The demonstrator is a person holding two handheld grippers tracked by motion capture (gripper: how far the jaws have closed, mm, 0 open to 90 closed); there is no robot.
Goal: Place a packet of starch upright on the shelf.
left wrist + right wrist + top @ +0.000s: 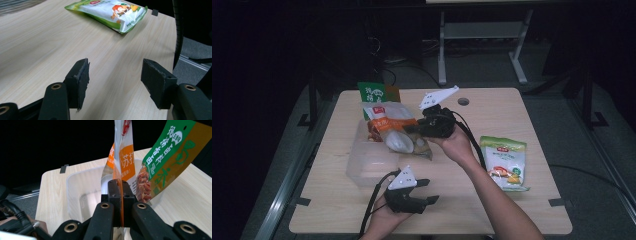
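You are pinching the orange packet (pixel 125 157) with your right claw (pixel 119 195), steadying it over the clear tub (pixel 369 162); your left claw (pixel 115 82) is hanging open, empty.

An orange-and-clear snack packet (pixel 121 155) hangs edge-on over the clear plastic bin (pixel 80 187).

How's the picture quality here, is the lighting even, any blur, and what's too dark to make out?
High view: the table is lit, the room behind falls to near black, and the print on the green-and-white packet is soft. Left gripper view: the near pads are sharp, the packet's far end slightly soft. Right gripper view: the background is black, and the orange packet is clear where the right gripper pinches it.
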